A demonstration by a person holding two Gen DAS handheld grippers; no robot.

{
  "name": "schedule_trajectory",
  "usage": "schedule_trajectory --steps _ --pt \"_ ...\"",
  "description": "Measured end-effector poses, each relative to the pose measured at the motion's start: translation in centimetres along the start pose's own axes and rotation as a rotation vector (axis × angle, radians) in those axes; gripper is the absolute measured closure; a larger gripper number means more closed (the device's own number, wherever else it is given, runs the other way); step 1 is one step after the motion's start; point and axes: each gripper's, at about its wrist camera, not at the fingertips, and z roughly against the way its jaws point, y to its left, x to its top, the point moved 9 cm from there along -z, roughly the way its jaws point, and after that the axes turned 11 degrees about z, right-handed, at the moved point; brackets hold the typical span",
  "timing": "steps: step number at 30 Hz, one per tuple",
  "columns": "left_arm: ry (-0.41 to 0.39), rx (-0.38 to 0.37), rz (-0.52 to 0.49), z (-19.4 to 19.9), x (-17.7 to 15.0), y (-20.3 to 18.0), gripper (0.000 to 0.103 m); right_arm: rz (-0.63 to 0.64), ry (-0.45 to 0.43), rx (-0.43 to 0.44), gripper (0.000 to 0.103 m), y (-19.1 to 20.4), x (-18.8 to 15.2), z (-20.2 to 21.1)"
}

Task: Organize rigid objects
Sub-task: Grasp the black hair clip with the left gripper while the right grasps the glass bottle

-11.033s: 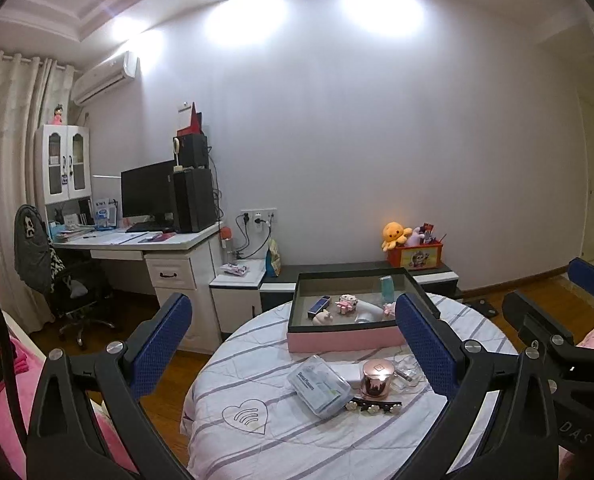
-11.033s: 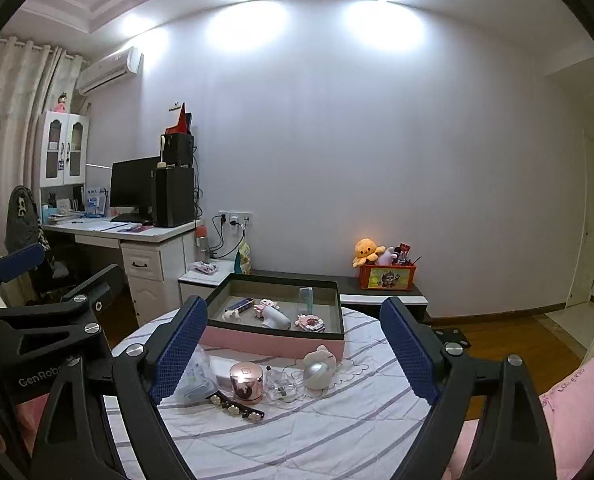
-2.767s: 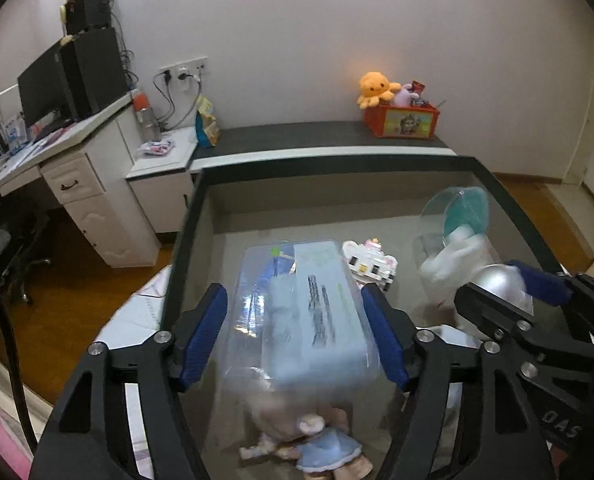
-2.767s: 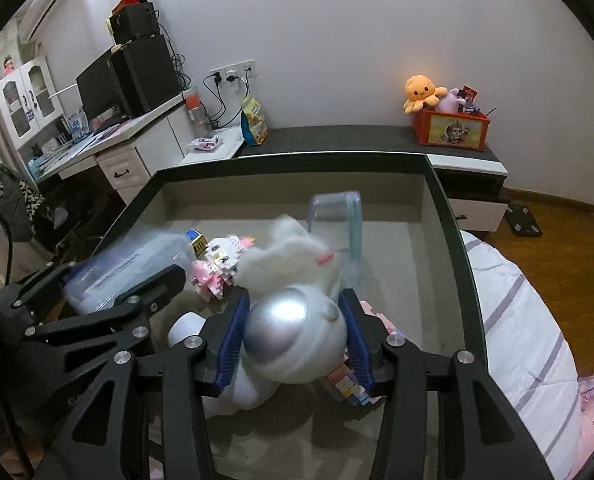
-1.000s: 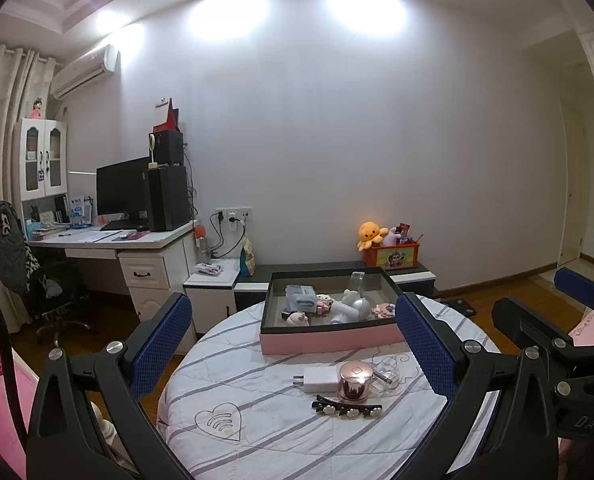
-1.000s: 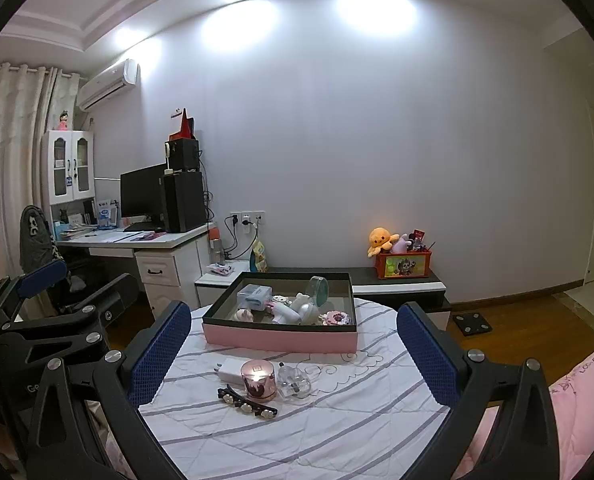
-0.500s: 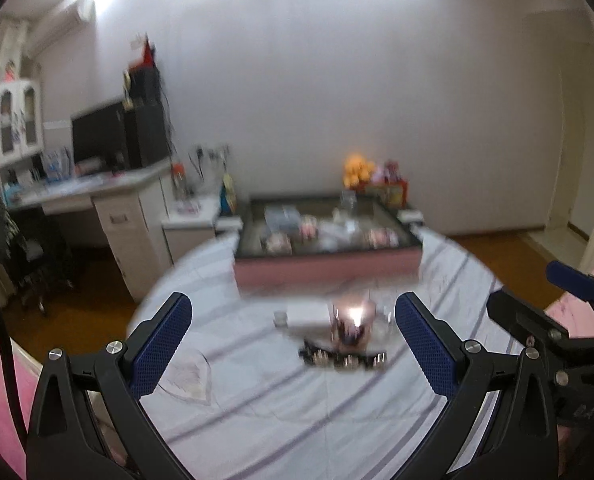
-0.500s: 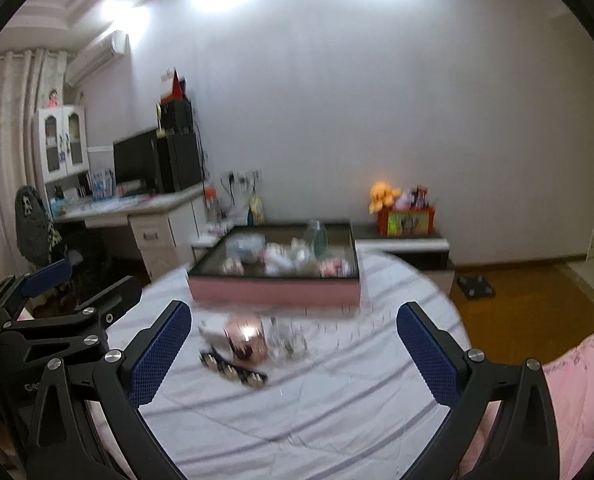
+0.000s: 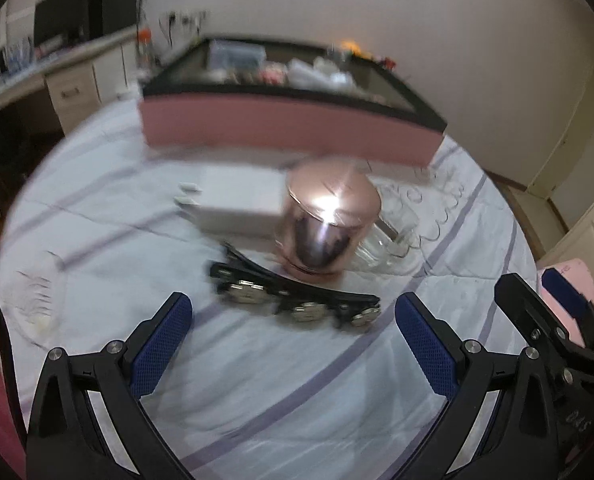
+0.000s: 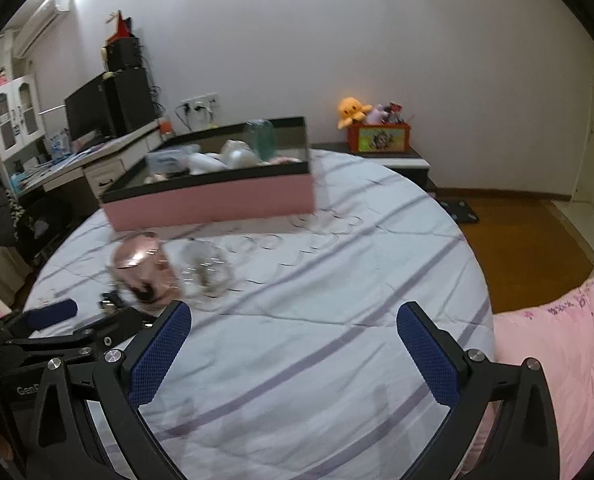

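Compared with a second earlier, when both cameras looked across the room from well back, both claws had dropped low over the counter (image 10: 337, 320) and closed in on the loose things in front of the pink box (image 9: 289, 128). The left claw (image 9: 293, 340) was spread wide and empty, hanging just short of the black hair clip (image 9: 297, 300), which lay directly in front of the rose-gold jar (image 9: 325, 224). Behind that jar, on the side towards the pink box, sat the white charger (image 9: 237, 204), and against the jar's right side a clear glass piece (image 9: 389, 240), its shape blurred and probably a small bottle. The right claw (image 10: 293, 344) was also spread and held nothing, over bare striped cloth to the right of the jar. The pink box held the items already put away, including the clear case (image 9: 237, 50) at its back left.
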Motion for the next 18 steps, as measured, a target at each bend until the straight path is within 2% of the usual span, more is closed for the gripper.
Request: schedule_trajectory --steps 5,7,9,14,18 --pt "-0.012 0.112 -0.037 -1.0 0.6 -0.2 0.000 -0.015 0.047 -0.001 0.000 -1.1 -0.8 -1.5" --pt "-0.019 0.122 -0.036 -0.9 0.6 0.5 0.001 -0.005 0.061 0.010 0.000 -0.7 -0.8 -1.9" --pt "-0.032 0.134 -0.049 -0.4 0.8 1.6 0.012 0.017 0.072 0.009 0.000 -0.3 -0.5 -2.1" --pt "-0.045 0.154 -0.079 0.3 1.2 3.6 0.012 0.123 0.115 0.028 0.000 1.7 1.0 -3.8" --pt "-0.057 0.139 -0.035 0.9 1.6 5.7 0.012 0.200 0.180 0.114 0.000 4.3 1.6 -6.1"
